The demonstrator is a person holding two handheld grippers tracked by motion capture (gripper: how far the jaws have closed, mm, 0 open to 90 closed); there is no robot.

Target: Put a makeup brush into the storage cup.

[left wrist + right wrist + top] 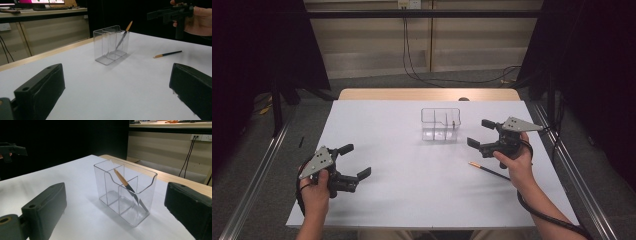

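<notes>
Clear holder (440, 125) stands upright toward the far middle of the white surface (402, 190), with divided compartments. One pencil (126, 185) is already inside, leaning tilted in a compartment at the holder's right end as the high view has it, tan end up above the rim. Second pencil (488, 170) lies flat on the surface, well apart from the holder, just in front of the right hand (517, 165), tan end pointing toward the holder, dark body trailing under the hand.

Right gripper (482, 134) hovers between the holder and the loose pencil, jaws spread wide, nothing in them; its own view looks straight at the holder. Left gripper (354, 161) sits near the front left of the surface, jaws also spread and empty, well away from everything.

Likely step: pick up the loose pencil with the right gripper and drop it in the holder. To do it well: swing the jaws back over the pencil, turn them across the shaft, pinch near the middle so it doesn't pivot, lift clear, tilt it toward upright, lower it into an open compartment before letting go. Holder looks light; a knock at the rim could tip it, so come down from above. Left gripper could steady the holder if needed.
</notes>
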